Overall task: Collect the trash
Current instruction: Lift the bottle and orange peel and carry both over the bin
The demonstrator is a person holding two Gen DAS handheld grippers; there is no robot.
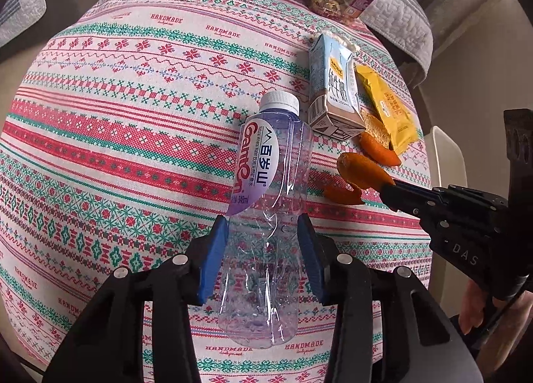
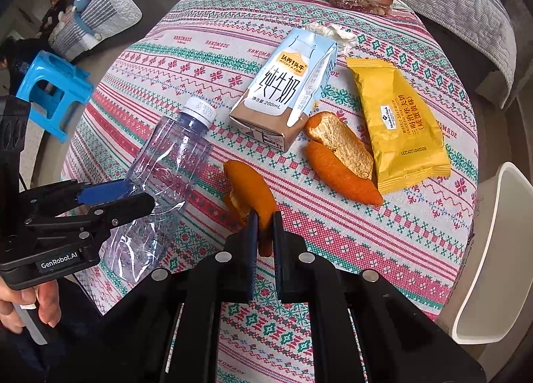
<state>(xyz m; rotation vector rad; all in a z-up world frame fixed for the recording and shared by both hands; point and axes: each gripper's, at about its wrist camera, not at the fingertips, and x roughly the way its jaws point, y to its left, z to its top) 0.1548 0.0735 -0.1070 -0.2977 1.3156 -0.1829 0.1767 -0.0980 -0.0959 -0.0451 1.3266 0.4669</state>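
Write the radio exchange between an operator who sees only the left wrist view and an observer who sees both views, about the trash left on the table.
Operator: My left tongs grip the bottle. Something pale peeks past the milk carton's far end. What is it?
Observer: A crumpled white tissue, lying at the carton's top end.
Operator: Is the peel beside the yellow packet one piece?
Observer: It looks like two overlapping pieces; the upper one shows its pale inside.
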